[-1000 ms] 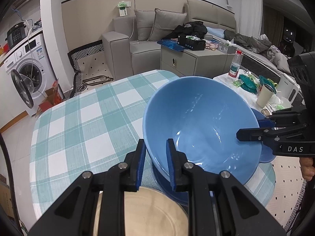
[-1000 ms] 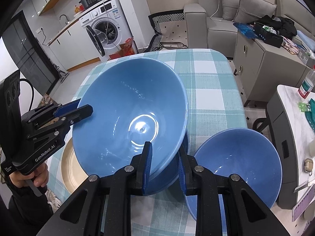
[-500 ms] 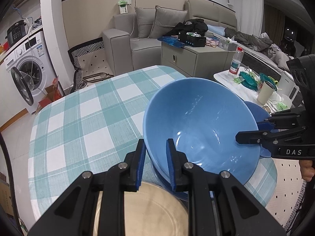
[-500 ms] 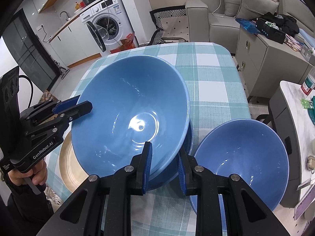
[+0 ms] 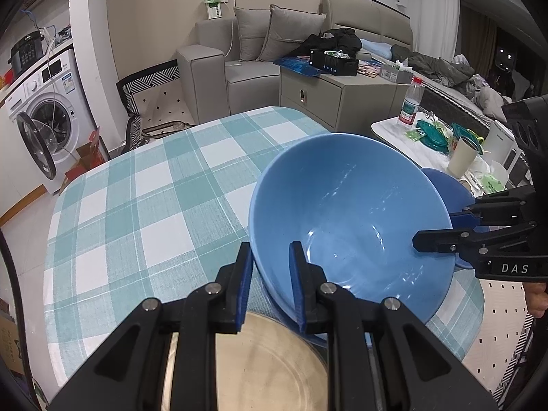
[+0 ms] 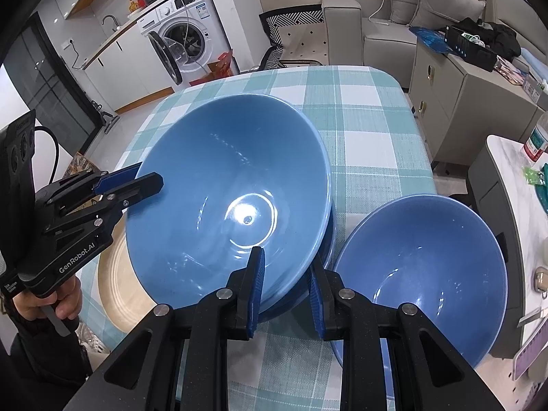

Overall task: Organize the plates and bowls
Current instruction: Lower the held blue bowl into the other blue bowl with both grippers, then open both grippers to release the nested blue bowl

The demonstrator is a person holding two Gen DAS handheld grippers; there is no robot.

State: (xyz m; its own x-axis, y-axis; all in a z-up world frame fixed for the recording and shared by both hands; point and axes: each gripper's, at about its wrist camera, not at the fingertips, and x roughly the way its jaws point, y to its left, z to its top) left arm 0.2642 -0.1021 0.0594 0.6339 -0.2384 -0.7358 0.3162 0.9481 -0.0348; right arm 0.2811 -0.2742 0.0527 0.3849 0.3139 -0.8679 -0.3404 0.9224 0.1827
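Clearly, both grippers are clamping the same large blue bowl [image 6: 226, 202] by opposite parts of its rim, and it is tilting above the checked surface [image 5: 144, 205]. The left gripper [image 5: 267, 274] is pinching the rim edge nearest its own camera, one pad outside the wall and one inside; in the right wrist view it is reaching in from the left [image 6: 137, 181], held by a hand [image 6: 51, 304] in a dark sleeve. The right gripper [image 6: 286, 274] is doing likewise at the near rim in its view, jaws drawn together on the wall, and is appearing at the right edge of the left wrist view [image 5: 441, 229].

Under the bowl a darker blue piece [image 6: 327, 239] is showing only as a crescent past its edge; whether it is a plate or another bowl is hard to tell, as is whether the held bowl is touching it. A beige plate [image 5: 257, 370] is lying just beside it, mostly hidden behind the left gripper's body and cut off by the frame. A second blue bowl [image 6: 424, 274] is sitting upright at the surface's right edge, partly covered by the right gripper's finger; in the left view only a sliver [image 5: 441, 185] is peeking out behind the held bowl.
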